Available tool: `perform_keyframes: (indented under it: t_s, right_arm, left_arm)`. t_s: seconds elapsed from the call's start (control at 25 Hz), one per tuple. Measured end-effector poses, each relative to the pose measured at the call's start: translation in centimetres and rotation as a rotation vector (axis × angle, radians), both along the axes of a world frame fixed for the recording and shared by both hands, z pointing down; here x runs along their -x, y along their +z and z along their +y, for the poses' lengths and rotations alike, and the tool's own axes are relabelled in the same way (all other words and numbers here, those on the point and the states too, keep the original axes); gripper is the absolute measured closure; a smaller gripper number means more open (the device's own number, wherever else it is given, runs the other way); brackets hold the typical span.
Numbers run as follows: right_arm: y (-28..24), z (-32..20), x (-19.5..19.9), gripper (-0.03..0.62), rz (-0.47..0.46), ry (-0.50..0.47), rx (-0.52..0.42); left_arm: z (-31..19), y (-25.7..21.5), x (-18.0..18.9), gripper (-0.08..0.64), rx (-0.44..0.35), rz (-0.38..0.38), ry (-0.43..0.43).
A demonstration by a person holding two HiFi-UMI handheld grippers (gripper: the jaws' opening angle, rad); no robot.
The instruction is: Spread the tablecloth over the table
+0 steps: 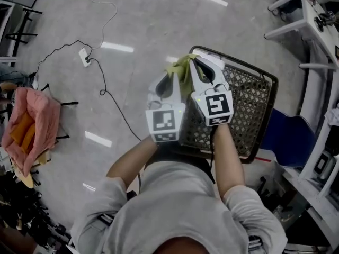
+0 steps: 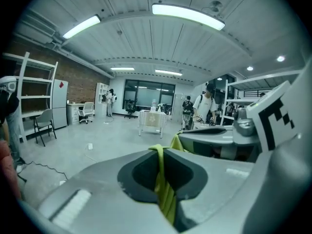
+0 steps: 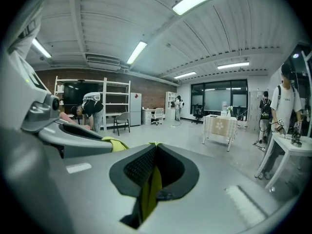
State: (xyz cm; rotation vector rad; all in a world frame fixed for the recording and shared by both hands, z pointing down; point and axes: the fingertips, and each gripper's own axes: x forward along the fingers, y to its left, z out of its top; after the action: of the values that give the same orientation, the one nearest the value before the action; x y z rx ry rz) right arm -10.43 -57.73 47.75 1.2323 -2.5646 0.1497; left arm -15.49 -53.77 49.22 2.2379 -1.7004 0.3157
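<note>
The tablecloth (image 1: 183, 70), yellow-green and bunched, is held up between my two grippers over the corner of a dark mesh basket (image 1: 254, 105). The fingers (image 2: 122, 179) of my left gripper (image 1: 172, 74) are pinched tight on one fold, and my right gripper (image 1: 195, 63) is clamped on another (the two sit side by side). A black cable (image 1: 108, 91) trails across the floor to my left, near a pink cloth (image 1: 34, 118). White shelving (image 1: 312, 30) stands at my right.

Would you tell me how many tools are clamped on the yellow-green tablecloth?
2: the left tool and the right tool, side by side by the wire basket, each pinching the tablecloth.
</note>
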Motion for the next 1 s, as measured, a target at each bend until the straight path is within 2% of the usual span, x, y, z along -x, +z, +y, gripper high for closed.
perform_keyframes:
  t_s: [0.12, 0.32, 0.44, 0.56, 0.68, 0.84, 1.0]
  right_arm:
    - [1.1, -1.7, -2.0, 0.583, -0.025, -0.002, 0.019]
    - [3.0, -5.2, -3.7, 0.583, -0.063, -0.026, 0.039]
    - [3.3, -8.0, -4.4, 0.583, -0.066, 0.017, -0.005]
    - [3.2, -10.1, -6.4, 0.583, -0.085, 0.085, -0.042]
    - [2.6, -11.6, -9.8, 0.583, -0.118, 0.14, -0.058]
    - [0.9, -13.0, -14.7, 0.583, -0.159, 0.213, -0.094]
    - [-1.6, -13.7, -18.3, 0.583, -0.178, 0.263, -0.142]
  left_arm:
    - [-2.2, 1.0, -2.4, 0.532, 0.015, -0.02, 0.012]
    - [-6.1, 2.6, -4.1, 0.532, 0.045, -0.068, 0.004]
    - [-8.9, 2.8, -4.8, 0.532, 0.01, -0.108, 0.017]
    - [-11.6, 3.0, -5.9, 0.532, -0.02, -0.101, 0.035]
    - [-13.8, 2.6, -7.7, 0.532, -0.039, -0.075, 0.078]
    - [-14.8, 0.9, -9.7, 0.532, -0.096, -0.081, 0.128]
    - [-15.5, -1.0, -9.7, 0.532, -0.162, -0.077, 0.119]
